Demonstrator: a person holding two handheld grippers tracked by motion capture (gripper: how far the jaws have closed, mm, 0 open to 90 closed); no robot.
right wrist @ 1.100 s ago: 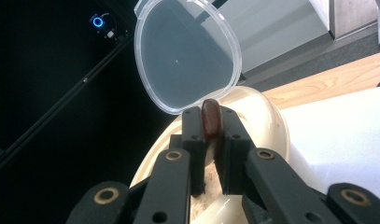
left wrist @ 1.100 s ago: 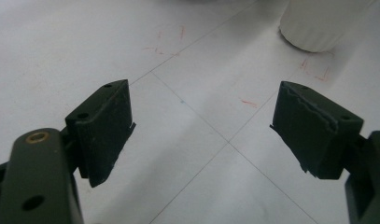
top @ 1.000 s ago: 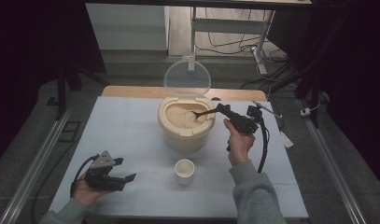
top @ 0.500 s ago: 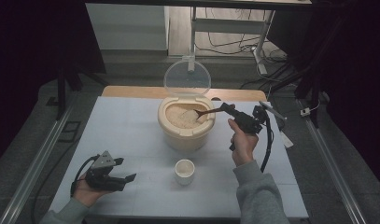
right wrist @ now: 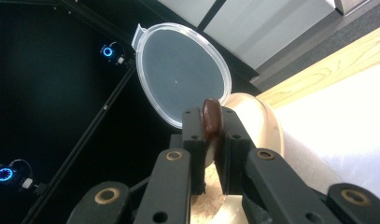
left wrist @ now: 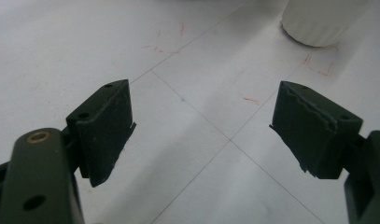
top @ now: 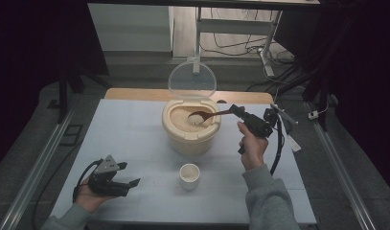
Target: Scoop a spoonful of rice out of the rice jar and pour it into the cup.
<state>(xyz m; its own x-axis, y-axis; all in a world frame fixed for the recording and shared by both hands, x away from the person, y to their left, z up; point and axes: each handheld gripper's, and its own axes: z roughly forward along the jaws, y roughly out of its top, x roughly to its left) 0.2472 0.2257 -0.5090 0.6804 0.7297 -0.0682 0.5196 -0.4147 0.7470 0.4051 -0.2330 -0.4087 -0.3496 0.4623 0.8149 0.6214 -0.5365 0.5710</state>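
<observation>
My right gripper pinches the handle end of the wooden spoon, jaws clamped tight on it. If my wrist rolls as I lift, the heaped rice could spill onto the table before it reaches the small white cup nearer me; the thin handle might also twist in the pads. The spoon lies roughly level, long axis running left-right, bowl pointing left over the rice container, seemingly just above the grain. My left gripper rests near-left, jaws spread, holding nothing.
</observation>
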